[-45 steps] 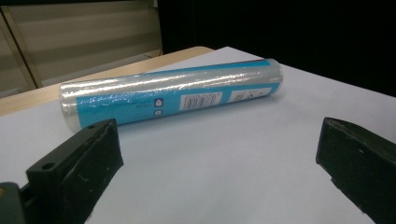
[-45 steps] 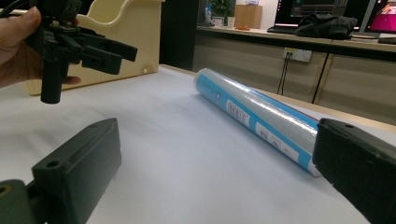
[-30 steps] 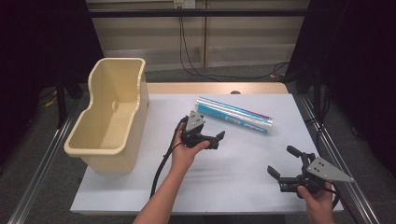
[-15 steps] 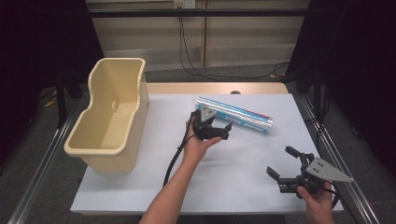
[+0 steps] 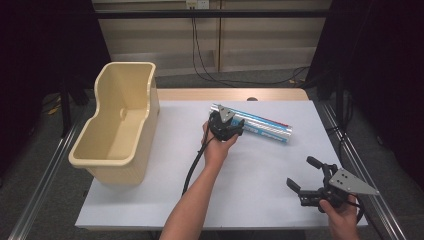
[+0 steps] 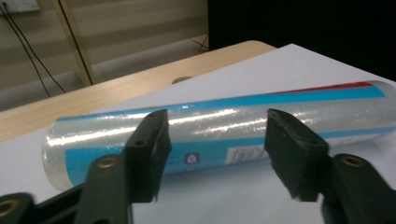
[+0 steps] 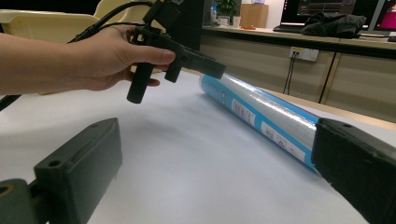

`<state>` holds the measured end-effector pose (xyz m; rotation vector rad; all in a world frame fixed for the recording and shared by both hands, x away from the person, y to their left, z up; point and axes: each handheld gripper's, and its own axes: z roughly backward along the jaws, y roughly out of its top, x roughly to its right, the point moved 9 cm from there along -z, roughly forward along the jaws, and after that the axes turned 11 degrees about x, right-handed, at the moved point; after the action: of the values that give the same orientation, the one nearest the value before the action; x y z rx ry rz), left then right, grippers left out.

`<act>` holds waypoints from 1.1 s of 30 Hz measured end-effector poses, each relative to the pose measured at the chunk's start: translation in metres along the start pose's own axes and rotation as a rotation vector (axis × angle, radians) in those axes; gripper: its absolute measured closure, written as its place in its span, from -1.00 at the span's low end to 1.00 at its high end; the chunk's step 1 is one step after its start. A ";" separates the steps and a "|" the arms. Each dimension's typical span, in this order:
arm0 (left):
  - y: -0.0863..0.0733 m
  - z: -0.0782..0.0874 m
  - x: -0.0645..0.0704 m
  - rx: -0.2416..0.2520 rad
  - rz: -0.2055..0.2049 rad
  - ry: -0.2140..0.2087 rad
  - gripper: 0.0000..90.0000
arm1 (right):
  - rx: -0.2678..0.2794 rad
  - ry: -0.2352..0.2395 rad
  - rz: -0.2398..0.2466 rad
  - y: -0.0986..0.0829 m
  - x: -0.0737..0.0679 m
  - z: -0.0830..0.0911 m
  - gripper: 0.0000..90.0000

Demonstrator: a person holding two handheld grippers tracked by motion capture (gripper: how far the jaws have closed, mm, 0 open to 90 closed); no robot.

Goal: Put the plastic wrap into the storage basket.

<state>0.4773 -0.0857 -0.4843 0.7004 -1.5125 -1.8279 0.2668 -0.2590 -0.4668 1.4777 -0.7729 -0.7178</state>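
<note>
A long roll (image 5: pixel 267 128) wrapped in clear film, with blue and red stripes, lies on the white table (image 5: pixel 250 200) right of centre. My left gripper (image 5: pixel 237 130) is open and hovers at the roll's left end. In the left gripper view the roll (image 6: pixel 303 100) lies just beyond the two spread jaws of the left gripper (image 6: pixel 217 133), which do not touch it. My right gripper (image 5: pixel 300 172) is open near the table's front right corner, with nothing between its fingers. The right gripper (image 7: pixel 219 154) faces the roll (image 7: pixel 261 112) and the hand-held left gripper (image 7: pixel 205 67).
A tall beige plastic bin (image 5: pixel 120 120) stands at the table's left edge and has nothing inside; its rim (image 7: pixel 46 21) also appears in the right gripper view. A wooden strip (image 5: pixel 225 94) runs along the table's far side. Cables hang behind it.
My left gripper has moved forward and right, from the table's middle to the roll's left end. The right gripper has barely moved.
</note>
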 end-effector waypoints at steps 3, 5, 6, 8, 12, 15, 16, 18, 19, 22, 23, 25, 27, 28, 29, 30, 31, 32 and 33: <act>-0.001 -0.008 0.000 -0.007 0.029 0.004 0.43 | -0.003 0.005 -0.001 -0.001 0.000 0.000 -0.96; -0.003 -0.010 0.000 -0.020 0.033 0.004 0.49 | -0.004 0.006 0.002 -0.001 0.000 0.000 -0.96; -0.005 -0.013 0.001 -0.030 0.043 -0.008 0.69 | -0.003 0.006 0.004 -0.001 0.000 0.000 -0.96; -0.007 -0.017 0.002 -0.034 0.054 -0.011 0.82 | -0.002 0.005 0.004 0.000 0.000 0.000 -0.96; -0.010 -0.025 0.002 -0.036 0.057 0.006 0.93 | -0.005 0.004 0.000 -0.001 0.000 0.001 -0.96; -0.009 -0.030 0.000 -0.022 0.035 0.022 1.00 | -0.004 0.007 -0.001 -0.001 0.000 0.001 -0.96; -0.008 -0.034 -0.001 -0.016 0.034 0.036 1.00 | -0.002 0.009 -0.001 -0.001 -0.001 0.001 -0.96; -0.007 -0.037 -0.001 -0.009 0.034 0.047 1.00 | -0.002 0.009 0.002 -0.001 0.000 0.001 -0.96; -0.007 -0.037 -0.001 -0.009 0.034 0.047 1.00 | -0.003 0.008 0.002 -0.001 0.000 0.001 -0.96; -0.007 -0.044 -0.003 -0.017 0.037 0.053 1.00 | -0.004 0.008 0.003 -0.002 0.001 0.002 -0.96; -0.007 -0.044 -0.003 -0.017 0.037 0.053 1.00 | -0.004 0.008 0.003 -0.002 0.001 0.002 -0.96; -0.010 -0.046 -0.005 -0.032 0.032 0.053 1.00 | -0.004 0.009 0.007 -0.001 0.001 0.003 -0.96; -0.011 -0.048 -0.006 -0.030 0.036 0.052 1.00 | -0.001 0.006 0.005 -0.001 0.003 0.004 -0.96; -0.011 -0.049 -0.006 -0.029 0.044 0.051 1.00 | -0.002 0.005 0.003 -0.001 0.003 0.004 -0.95; -0.011 -0.050 -0.006 -0.028 0.044 0.052 1.00 | -0.002 0.005 0.003 -0.001 0.003 0.004 -0.95; -0.011 -0.051 -0.006 -0.027 0.045 0.052 1.00 | -0.004 0.006 0.006 -0.001 0.003 0.004 -0.95; -0.011 -0.051 -0.006 -0.029 0.043 0.055 1.00 | -0.006 0.007 0.006 -0.002 0.002 0.003 -0.95; -0.010 -0.052 -0.006 -0.034 0.023 0.062 0.97 | -0.007 0.008 0.002 -0.002 0.001 0.002 -0.95; -0.010 -0.052 -0.006 -0.034 0.023 0.062 0.96 | -0.007 0.008 0.002 -0.002 0.001 0.002 -0.95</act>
<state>0.5187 -0.1126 -0.5042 0.7139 -1.4406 -1.7950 0.2656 -0.2610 -0.4692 1.4729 -0.7652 -0.7126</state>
